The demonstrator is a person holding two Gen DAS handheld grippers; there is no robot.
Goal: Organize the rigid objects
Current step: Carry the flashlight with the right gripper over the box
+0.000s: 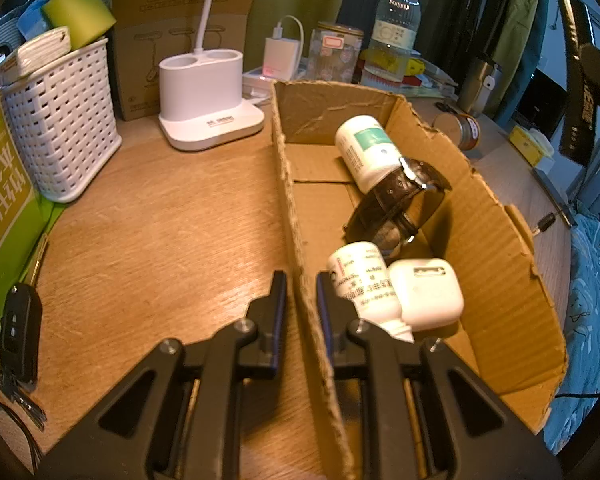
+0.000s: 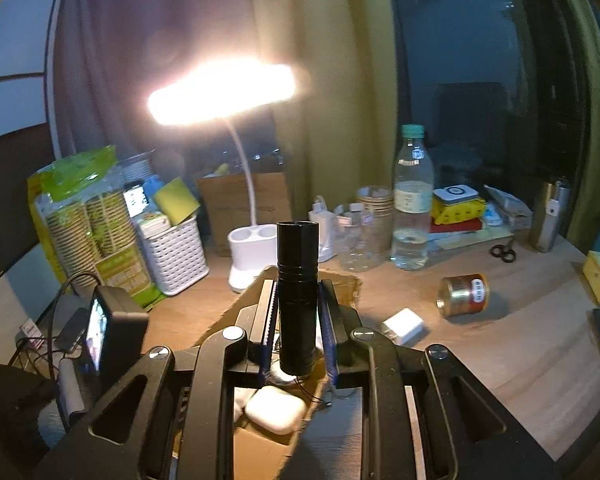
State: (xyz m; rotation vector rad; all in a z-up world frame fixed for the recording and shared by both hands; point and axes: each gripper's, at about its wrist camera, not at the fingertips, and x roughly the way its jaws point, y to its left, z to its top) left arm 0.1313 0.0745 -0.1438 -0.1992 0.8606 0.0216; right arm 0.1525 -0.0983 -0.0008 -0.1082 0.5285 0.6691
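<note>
the right gripper (image 2: pixel 298 312) is clamped on a black flashlight (image 2: pixel 297 280), standing upright above the cardboard box (image 1: pixel 496 216). lower it straight and let go once it is low inside the box, clear of the white earbud case (image 2: pixel 275 408). the left gripper (image 1: pixel 301 304) pinches the box's near wall, one finger inside and one outside, steadying it.

Left gripper (image 1: pixel 301 300): fingers nearly closed, one on each side of the cardboard box wall (image 1: pixel 300 248), pinching its edge. Right gripper (image 2: pixel 298 312): raised above the desk, fingers closed on a black flashlight (image 2: pixel 297 296) held upright between the pads.
</note>
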